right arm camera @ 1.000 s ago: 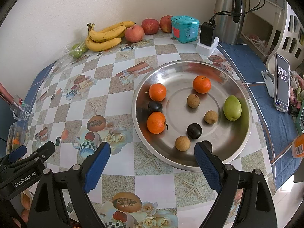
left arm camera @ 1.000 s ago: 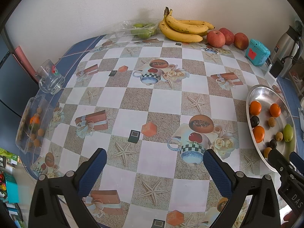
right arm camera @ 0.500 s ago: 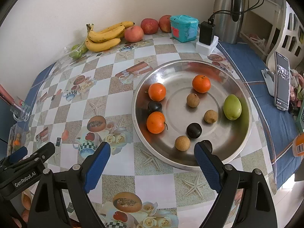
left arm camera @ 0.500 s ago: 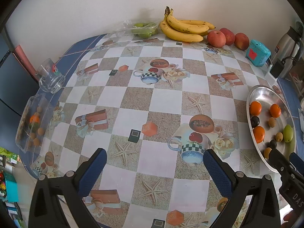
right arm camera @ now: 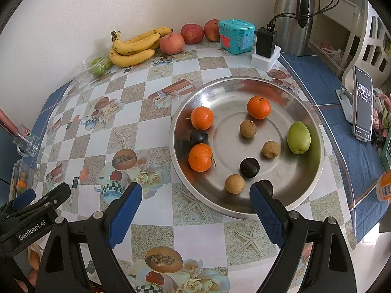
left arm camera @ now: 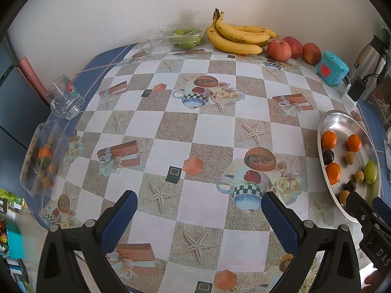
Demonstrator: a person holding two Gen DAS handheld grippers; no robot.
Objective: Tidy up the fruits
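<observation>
A table (right arm camera: pixel 156 85) covered with a checked patterned cloth is seen in both views. On it, a round metal tray (right arm camera: pixel 315 173) is placed at the right side. In the tray are counted three oranges (right arm camera: pixel 201 118), one green fruit (right arm camera: pixel 298 137), three dark plums (right arm camera: pixel 249 167) (one partly hidden behind the right finger) and three small brown fruits (right arm camera: pixel 234 183). At 12 o'clock of the table, by the wall, are lined a bunch of bananas (left arm camera: pixel 238 39), three apples (left arm camera: pixel 279 50) and a teal box (left arm camera: pixel 332 68). At 9 o'clock a glass mug (left arm camera: pixel 65 97) and a clear plastic box (left arm camera: pixel 40 156) with small fruits are found. The left gripper (left arm camera: pixel 199 211) is held with its jaws wide apart over the cloth, nothing between them. The right gripper (right arm camera: pixel 195 200) is likewise spread apart, at the tray's near rim.
</observation>
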